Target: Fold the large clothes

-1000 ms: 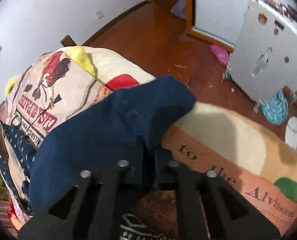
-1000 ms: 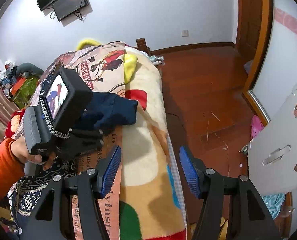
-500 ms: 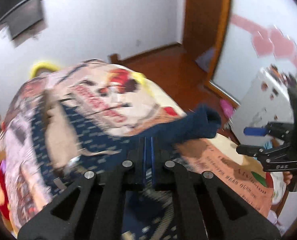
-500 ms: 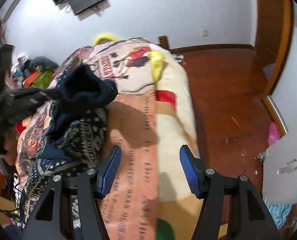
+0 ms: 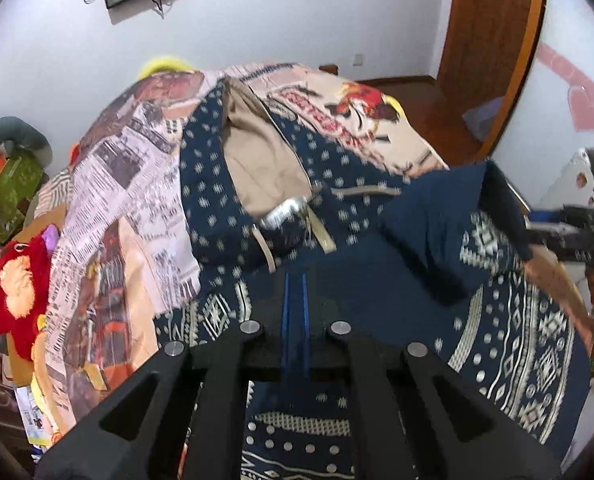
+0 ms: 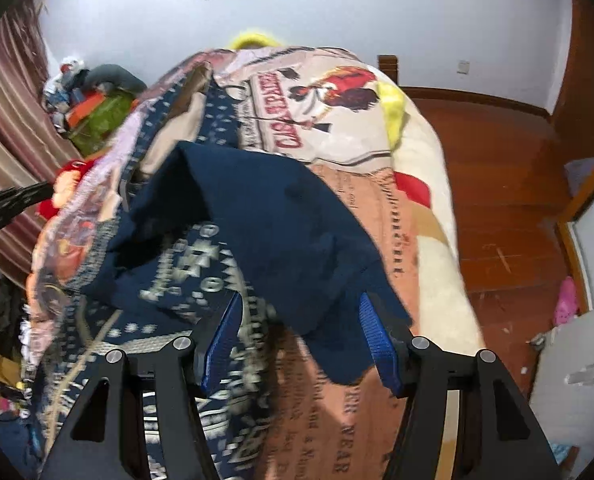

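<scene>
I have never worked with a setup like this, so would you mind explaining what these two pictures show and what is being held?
No robot here: a person carries a two-finger gripper in each hand, each with a fisheye camera looking along its fingers. The left view shows the left gripper shut, pinching the navy patterned garment, which lies spread on a bed covered by a printed blanket. The right view shows the right gripper open, its blue pads either side of the garment's plain navy folded-over part without pressing it. A red plush toy sits beside the bed.
</scene>
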A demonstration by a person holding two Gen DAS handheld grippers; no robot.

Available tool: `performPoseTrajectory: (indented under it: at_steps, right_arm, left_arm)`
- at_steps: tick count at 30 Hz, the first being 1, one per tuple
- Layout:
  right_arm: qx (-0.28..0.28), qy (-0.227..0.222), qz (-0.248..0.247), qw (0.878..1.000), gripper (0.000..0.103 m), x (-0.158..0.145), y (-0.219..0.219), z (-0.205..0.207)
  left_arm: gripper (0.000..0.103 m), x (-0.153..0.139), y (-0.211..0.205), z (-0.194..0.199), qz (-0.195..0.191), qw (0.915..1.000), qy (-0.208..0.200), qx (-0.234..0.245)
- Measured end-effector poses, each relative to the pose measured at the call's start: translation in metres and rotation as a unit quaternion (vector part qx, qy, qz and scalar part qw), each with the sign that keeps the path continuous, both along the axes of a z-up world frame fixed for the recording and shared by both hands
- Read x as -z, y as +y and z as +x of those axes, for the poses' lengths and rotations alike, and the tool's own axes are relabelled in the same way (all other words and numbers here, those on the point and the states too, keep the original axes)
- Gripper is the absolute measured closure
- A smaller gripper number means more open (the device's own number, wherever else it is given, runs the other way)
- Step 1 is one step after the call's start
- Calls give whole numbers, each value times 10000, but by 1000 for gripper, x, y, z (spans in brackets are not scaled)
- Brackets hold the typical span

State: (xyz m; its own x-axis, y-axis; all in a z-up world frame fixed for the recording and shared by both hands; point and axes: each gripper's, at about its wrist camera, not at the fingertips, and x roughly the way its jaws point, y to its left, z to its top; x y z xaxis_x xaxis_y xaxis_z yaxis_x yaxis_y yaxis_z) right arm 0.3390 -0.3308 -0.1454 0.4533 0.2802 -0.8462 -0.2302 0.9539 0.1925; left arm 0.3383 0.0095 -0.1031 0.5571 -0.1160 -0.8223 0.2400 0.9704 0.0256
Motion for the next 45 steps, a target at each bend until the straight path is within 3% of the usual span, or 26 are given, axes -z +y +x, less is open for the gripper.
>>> performPoseTrajectory:
  at_steps: [6,9,11,13,15,21,25,30,31,33,35,36,40,45]
  right_arm:
    - [72,616,-113,9980,38,36,-2,19]
    - [19,553,-192,9983,38,36,-2,13]
    - [8,511,-149,9986,38,32,-6,7]
    - [37,433,-64,9990,38,22,-12,-3]
    - [86,255,-90,9996,37,10,-18,-14]
    - [300,-561,-219,9977,23,-38,-36,-48]
    - [360,-912,-397,9944,16,-56,-43,-63]
    - [287,-1239,-684,9895,12,-61,-41,-75]
    - [259,-1253,-738,9890,12,-60,-40,-76]
    - [235,-1293,-825,9879,12,-58,-38,-78]
    - [208,-1332,-854,9872,12,-57,-37,-79]
    - [208,-1353,-864,9868,12,-56,-36,-79]
    - [288,-1418,-747,9866,12,-56,-35,-78]
    - [448,-1379,-595,9876,12,-54,-33,-71]
  left_arm:
    - [85,21,-11,-2,-38,9994,306,129]
    - [63,19,-36,3,173,9989,231,371]
    - [42,14,-55,5,218,9979,110,603]
    - [34,9,-77,9,207,9960,58,868]
    - [33,6,-105,17,312,9929,6,1148]
    - [33,25,-177,48,792,9843,99,1574]
    - [33,43,-216,59,1196,9729,157,1973]
    - [33,51,-242,70,1082,9726,170,2052]
    - [36,52,-245,72,1068,9726,121,2060]
    - [58,55,-251,75,1107,9721,48,2068]
    - [87,59,-252,79,1202,9734,72,1948]
    - [93,60,-250,83,1201,9756,42,1840]
    - [101,49,-230,91,657,9855,36,1567]
    - [102,25,-197,85,516,9907,-257,1235]
